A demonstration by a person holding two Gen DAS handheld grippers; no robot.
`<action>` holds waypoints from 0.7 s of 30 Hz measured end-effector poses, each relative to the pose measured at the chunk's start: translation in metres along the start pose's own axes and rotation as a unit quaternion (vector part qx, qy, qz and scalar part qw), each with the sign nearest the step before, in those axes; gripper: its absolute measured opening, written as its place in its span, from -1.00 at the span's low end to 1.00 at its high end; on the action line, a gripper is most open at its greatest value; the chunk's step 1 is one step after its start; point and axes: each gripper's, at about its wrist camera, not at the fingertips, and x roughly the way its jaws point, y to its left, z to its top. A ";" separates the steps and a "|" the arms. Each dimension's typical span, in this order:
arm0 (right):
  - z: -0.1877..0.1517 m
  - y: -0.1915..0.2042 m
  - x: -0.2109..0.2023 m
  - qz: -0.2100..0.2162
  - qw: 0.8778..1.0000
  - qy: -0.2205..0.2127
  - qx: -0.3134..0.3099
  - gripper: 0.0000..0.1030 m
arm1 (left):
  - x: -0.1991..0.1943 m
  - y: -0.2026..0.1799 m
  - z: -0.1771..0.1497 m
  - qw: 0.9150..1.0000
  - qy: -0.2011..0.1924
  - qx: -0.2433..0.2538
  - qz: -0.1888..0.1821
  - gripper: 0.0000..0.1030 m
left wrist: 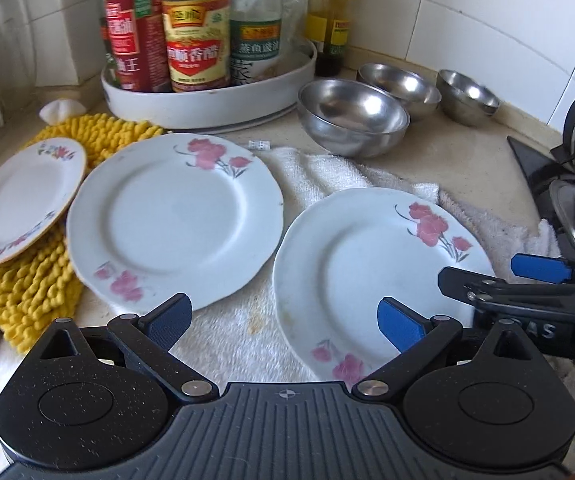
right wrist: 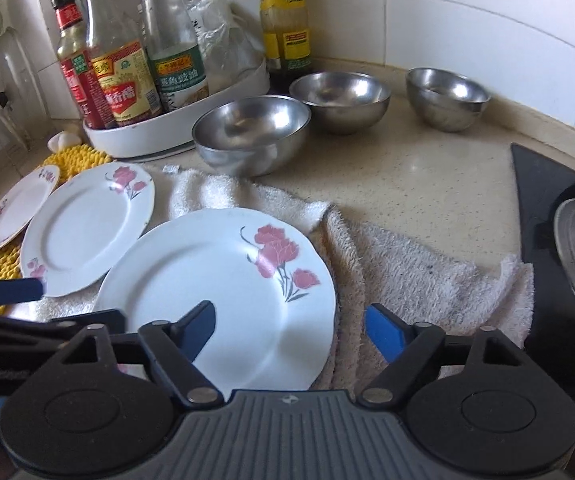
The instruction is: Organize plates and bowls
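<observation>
Now, right claw (right wrist: 289, 330): apart, astride rim of white rose-patterned plate (right wrist: 223, 288) on white towel (right wrist: 407, 272)
Left claw (left wrist: 283, 320): apart, empty
Risk: glazed rim slipping, towel dragging

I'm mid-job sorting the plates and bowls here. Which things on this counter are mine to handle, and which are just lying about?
For the job:
- near rose plate
- middle rose plate
- small gold-rimmed floral plate
- three steel bowls

Just lying about:
- white tray of sauce bottles
- white towel
- yellow chenille mat
- gas stove
</observation>
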 end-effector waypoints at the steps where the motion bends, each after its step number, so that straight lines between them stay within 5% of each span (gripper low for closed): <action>1: 0.001 -0.003 0.002 0.005 1.000 0.005 -0.002 0.74 | 0.003 -0.002 0.001 1.000 0.003 0.001 -0.001 0.91; 9: 0.003 -0.016 0.021 0.031 0.999 0.039 0.003 0.69 | 0.026 -0.009 0.004 0.999 0.048 -0.002 -0.006 0.72; 13: 0.007 -0.015 0.024 0.031 0.998 0.048 -0.001 0.67 | 0.034 -0.003 0.007 0.997 0.060 -0.007 -0.045 0.55; 21: 0.006 -0.012 0.025 0.027 0.998 0.058 -0.003 0.67 | 0.042 -0.005 0.020 0.994 0.066 0.048 -0.073 0.43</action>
